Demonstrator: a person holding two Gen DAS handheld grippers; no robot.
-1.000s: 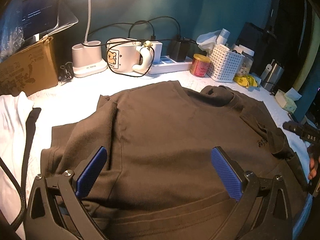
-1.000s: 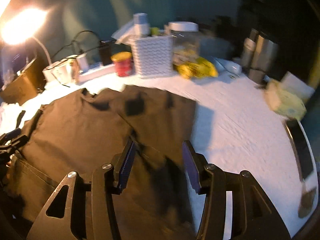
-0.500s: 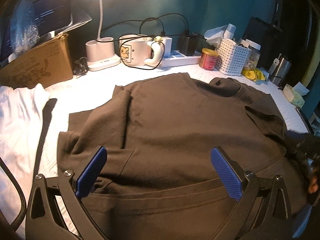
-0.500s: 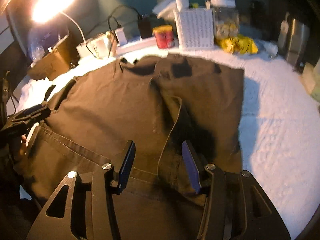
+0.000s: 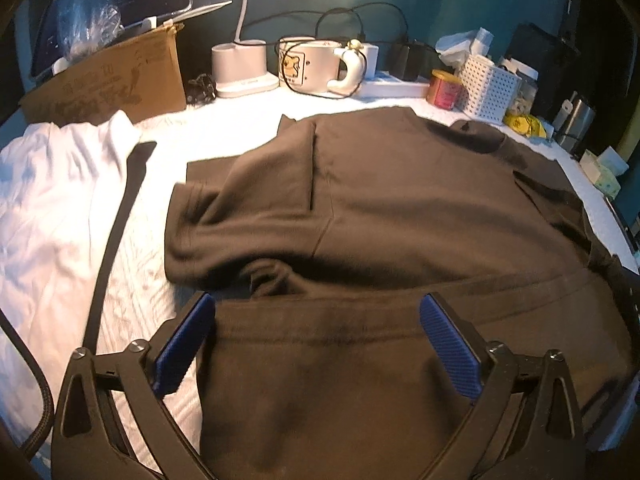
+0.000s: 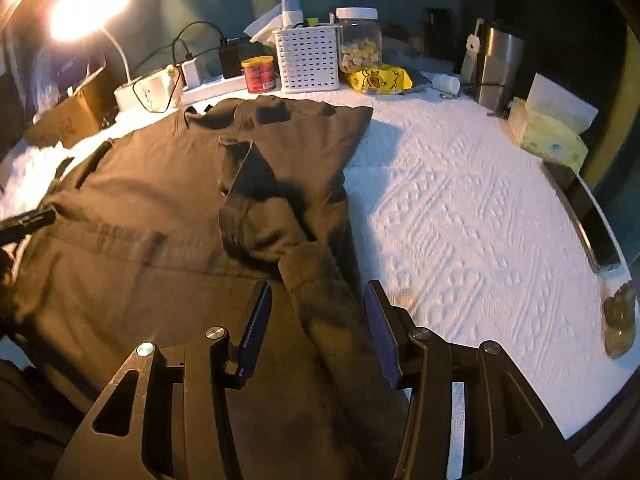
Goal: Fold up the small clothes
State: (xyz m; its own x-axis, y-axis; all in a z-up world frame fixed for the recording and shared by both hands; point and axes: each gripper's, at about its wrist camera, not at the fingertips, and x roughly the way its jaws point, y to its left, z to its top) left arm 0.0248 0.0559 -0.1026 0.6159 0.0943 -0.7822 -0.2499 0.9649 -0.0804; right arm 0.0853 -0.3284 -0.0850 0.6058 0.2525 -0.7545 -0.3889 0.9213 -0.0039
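Lay flat: shirt, hem between left gripper, wide open, just narrowing; folded edge between right gripper, closing, unpinched.

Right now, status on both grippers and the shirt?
Left gripper open over brown shirt hem. Right gripper closing, folded sleeve between jaws, unpinched. Nothing blocking.

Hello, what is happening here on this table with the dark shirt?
A person is folding a brown T-shirt on a white table cover with two handheld grippers. Both sleeves already lie folded inward. The left gripper is open over the bottom hem. The right gripper straddles a fold at the shirt's right side; its jaws have just been closing, but the pads do not visibly press the cloth yet.
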